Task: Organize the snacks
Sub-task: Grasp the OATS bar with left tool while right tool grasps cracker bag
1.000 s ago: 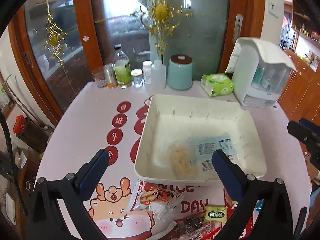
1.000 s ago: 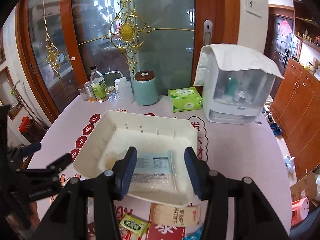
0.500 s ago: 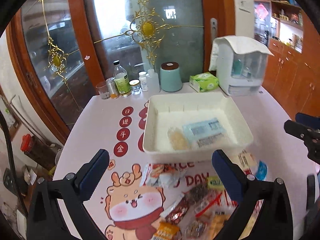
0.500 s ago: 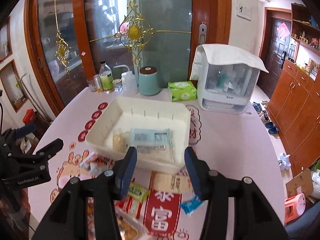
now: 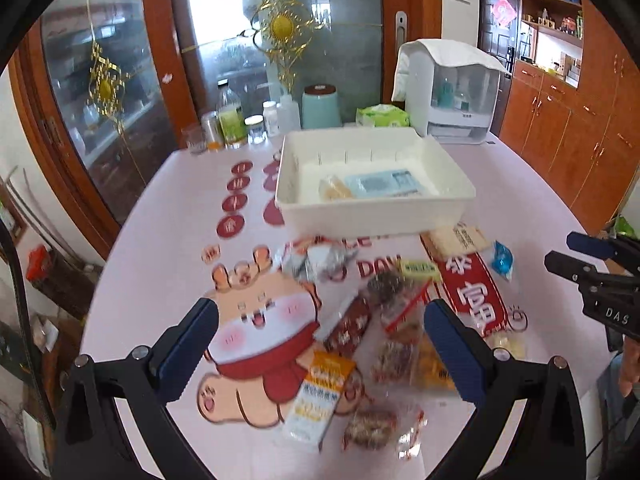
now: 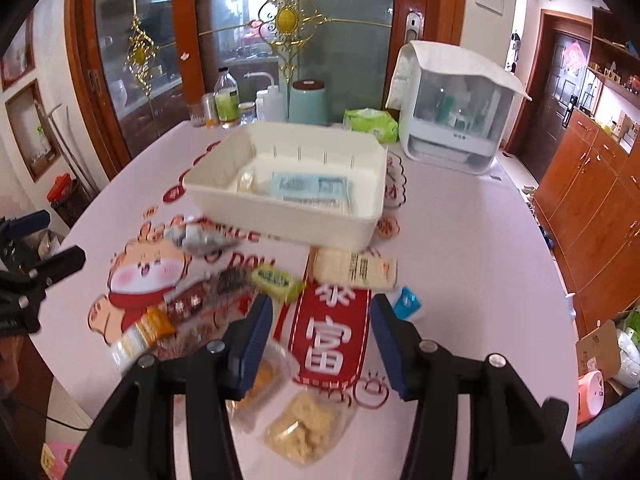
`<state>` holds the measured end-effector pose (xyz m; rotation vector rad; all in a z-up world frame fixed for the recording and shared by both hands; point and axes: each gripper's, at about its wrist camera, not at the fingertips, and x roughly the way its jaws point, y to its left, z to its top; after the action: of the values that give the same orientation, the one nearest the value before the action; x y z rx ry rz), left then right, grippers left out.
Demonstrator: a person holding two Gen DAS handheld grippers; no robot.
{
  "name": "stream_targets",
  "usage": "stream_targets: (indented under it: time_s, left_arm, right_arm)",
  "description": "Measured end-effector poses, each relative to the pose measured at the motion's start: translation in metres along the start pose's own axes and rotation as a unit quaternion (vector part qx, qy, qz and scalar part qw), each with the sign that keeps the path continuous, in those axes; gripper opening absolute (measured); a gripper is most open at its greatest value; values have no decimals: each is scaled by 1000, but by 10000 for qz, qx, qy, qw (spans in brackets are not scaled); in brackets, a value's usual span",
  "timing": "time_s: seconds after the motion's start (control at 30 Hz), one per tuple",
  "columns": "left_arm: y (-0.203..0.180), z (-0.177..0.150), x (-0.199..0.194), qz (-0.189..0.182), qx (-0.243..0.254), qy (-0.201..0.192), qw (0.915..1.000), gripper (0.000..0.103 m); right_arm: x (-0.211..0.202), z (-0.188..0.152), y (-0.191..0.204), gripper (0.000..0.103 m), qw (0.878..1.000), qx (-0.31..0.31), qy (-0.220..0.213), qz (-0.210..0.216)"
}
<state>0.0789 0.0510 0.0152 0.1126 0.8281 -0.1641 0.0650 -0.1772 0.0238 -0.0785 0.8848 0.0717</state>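
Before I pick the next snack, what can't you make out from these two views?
- White plastic bin, both wrist views: its near wall hides the front floor.
- Clear-wrapped snack pile, left wrist: motion blur, labels unreadable.
- Yellow cracker packet, right wrist: half behind the right claw's finger.
- Pale crumbly packet, right wrist: label not visible.

Bright daylight through glass door (image 5: 256,20), glare there. Snacks (image 5: 384,336) at counter's near edge motion-blurred. Fisheye bending, dark corners.
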Motion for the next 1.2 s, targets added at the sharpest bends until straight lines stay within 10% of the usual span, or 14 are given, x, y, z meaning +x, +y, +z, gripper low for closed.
stream_targets:
  time_s: [0.57, 1.2]
  left_arm:
    - [9, -108, 85, 501, -129, 736, 9959, 102]
    - [10, -106, 129, 554, -291, 1187, 9910, 102]
  right_arm:
    - [65, -104, -21, 51, 9887, 1115, 983, 187]
    - [101, -113, -8, 57, 9753, 1425, 1569, 626]
